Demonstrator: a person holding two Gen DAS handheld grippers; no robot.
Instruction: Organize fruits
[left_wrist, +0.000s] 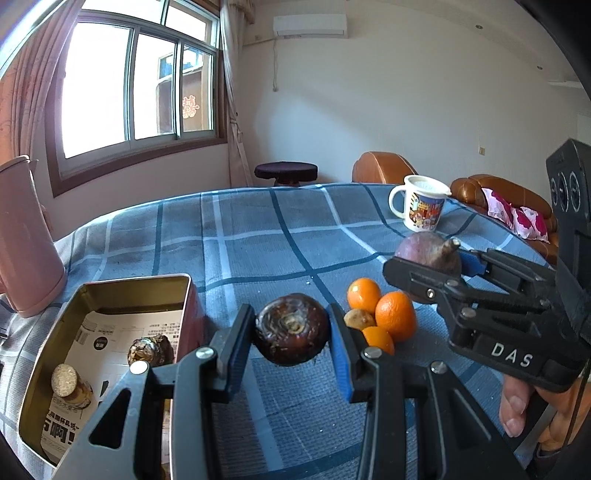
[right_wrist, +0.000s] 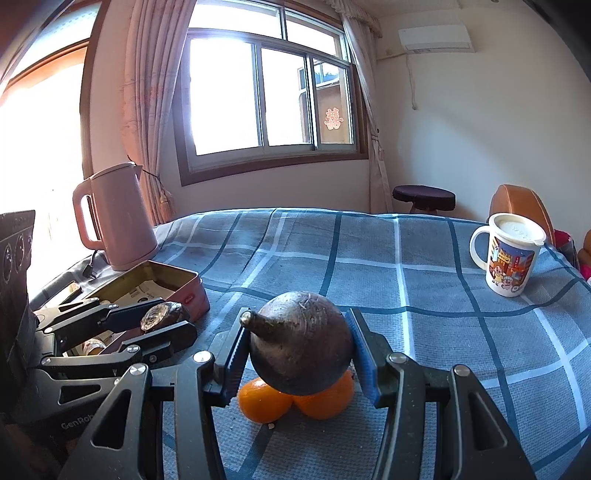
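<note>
**Both tongs loaded above the checked tabletop**

The tabletop (left_wrist: 258, 236) wears a blue checked cloth and carries everything else. At its far left stands a pink kettle (right_wrist: 114, 218), upright, just behind the tin (left_wrist: 110, 295). The tin is an open rectangular box, gold inside, lined with printed paper; 2 brown pieces (left_wrist: 151, 350) lie on that paper, apart from each other. A lidded cartoon mug (right_wrist: 511, 254) stands upright near the far right edge, well apart from the fruit.

The right tongs (right_wrist: 297, 354) pinch a round purplish root (right_wrist: 301, 343) with a stubby stem pointing left; both blue pads press its sides and it hangs clear of the cloth. Directly beneath it in the right wrist view sit 2 oranges (right_wrist: 264, 404), partly hidden by the root. The left wrist view shows that pile better: 3 oranges touching one another, with a small yellowish fruit (left_wrist: 358, 319) wedged against them.

The left tongs (left_wrist: 291, 339) pinch a dark brown bulb (left_wrist: 291, 328), pads tight on both flanks, held above the cloth between the tin's right wall and the orange pile. The tin wall rises just left of the bulb; the oranges crowd close on its right.

A hand (left_wrist: 532, 410) grips the right tool's handle at the lower right.
</note>
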